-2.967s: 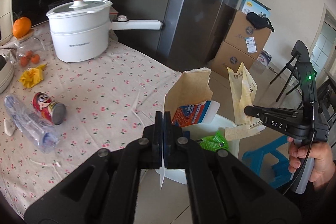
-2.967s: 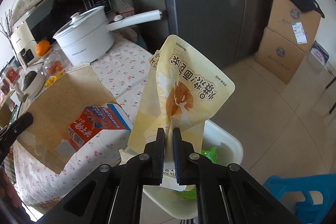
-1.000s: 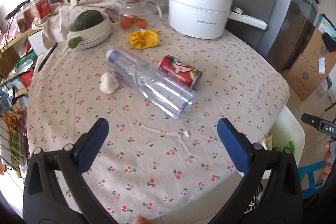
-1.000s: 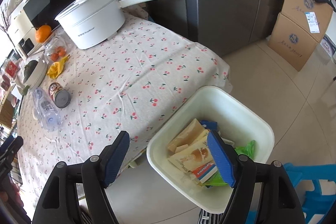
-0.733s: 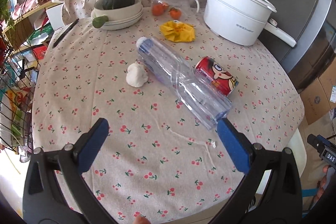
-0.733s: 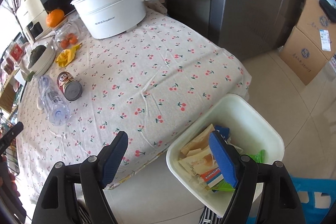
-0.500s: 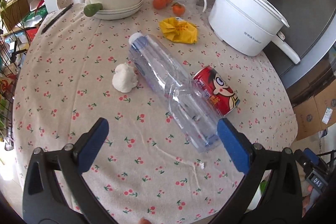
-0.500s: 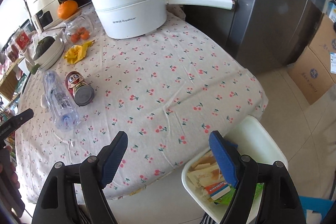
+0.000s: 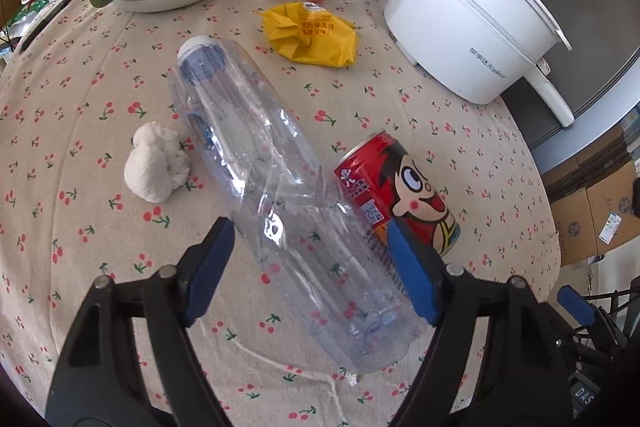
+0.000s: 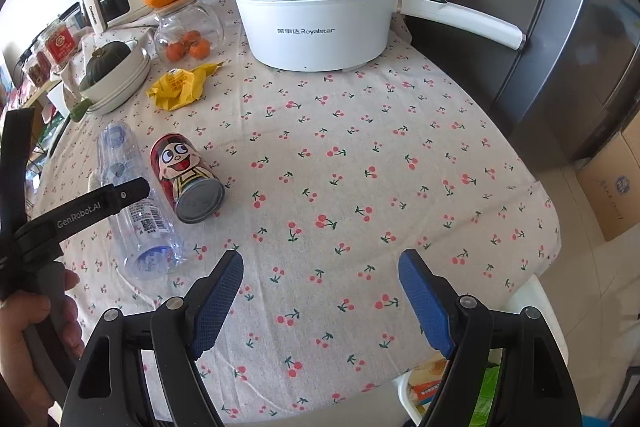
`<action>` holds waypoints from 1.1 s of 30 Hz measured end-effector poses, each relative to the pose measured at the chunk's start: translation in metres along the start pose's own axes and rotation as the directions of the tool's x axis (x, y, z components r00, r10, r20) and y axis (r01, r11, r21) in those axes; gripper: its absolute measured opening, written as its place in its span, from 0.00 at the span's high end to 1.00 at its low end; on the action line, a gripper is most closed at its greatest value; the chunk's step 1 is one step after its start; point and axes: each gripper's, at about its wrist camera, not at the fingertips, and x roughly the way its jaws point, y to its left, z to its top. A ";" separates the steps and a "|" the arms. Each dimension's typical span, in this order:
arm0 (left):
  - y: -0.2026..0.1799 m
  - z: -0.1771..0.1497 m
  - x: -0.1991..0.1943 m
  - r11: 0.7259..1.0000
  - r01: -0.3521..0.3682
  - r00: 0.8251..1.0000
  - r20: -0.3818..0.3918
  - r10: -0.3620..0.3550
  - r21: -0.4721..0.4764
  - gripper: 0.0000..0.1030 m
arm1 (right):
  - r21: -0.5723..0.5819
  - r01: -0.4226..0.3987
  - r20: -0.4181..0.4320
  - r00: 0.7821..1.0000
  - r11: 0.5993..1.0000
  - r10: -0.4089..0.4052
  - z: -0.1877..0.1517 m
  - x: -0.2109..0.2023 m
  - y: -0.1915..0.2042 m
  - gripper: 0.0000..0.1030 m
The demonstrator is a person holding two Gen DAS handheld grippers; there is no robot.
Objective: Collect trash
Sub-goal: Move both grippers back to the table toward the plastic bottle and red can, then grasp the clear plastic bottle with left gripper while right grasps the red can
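My left gripper (image 9: pixel 310 267) hangs low over the cherry-print tablecloth (image 9: pixel 80 99), tipped steeply down, and its jaws have just been closing in on the clear plastic bottle (image 9: pixel 276 187), which lies on its side between the blue pads (image 9: pixel 210 267). I can't tell from the left wrist view whether the pads touch the plastic yet; they sit right at its flanks, near the wider bottom end. The bottle's white cap end points away from me toward the stack of plates.

Just beside the bottle, touching or nearly so along its right flank, lies the red cartoon can (image 9: pixel 396 187), also on its side. A crumpled white tissue (image 9: pixel 156 163) sits just to the bottle's left, and a crushed yellow wrapper (image 9: pixel 312 37) lies farther off, near the white electric pot (image 9: pixel 472 23).

My right gripper (image 10: pixel 320 291) has its jaws wide apart with nothing between them, only bare cloth below. From that view I see the hand (image 10: pixel 36 339) gripping the left tool's handle. The white trash bin (image 10: pixel 536 291) peeks out past the table edge at lower right, with packaging inside
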 end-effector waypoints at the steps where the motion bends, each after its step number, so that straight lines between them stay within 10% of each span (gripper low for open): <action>1: 0.002 0.000 -0.001 1.000 0.013 1.000 -0.011 -0.013 0.005 0.26 | 0.005 0.001 -0.006 1.000 1.000 -0.001 0.000 0.003 0.000 0.21; 7: 0.020 -0.002 -0.015 0.996 0.018 0.995 -0.095 -0.009 0.092 0.34 | 0.018 -0.014 -0.041 0.999 1.000 0.015 -0.001 0.020 0.004 0.21; 13: 0.030 -0.010 -0.037 0.955 -0.110 0.977 -0.144 0.155 0.276 0.37 | 0.004 -0.034 -0.055 0.998 0.999 0.034 0.002 0.029 0.021 0.21; 19: 0.049 -0.005 -0.045 0.983 -0.031 0.997 -0.066 0.044 0.184 0.20 | -0.018 -0.097 -0.058 0.994 0.995 0.096 0.009 0.043 0.046 0.21; 33: 0.051 -0.011 -0.014 0.992 0.007 0.993 -0.117 0.008 0.129 0.35 | -0.137 -0.203 -0.009 0.979 0.970 0.203 0.030 0.088 0.094 0.21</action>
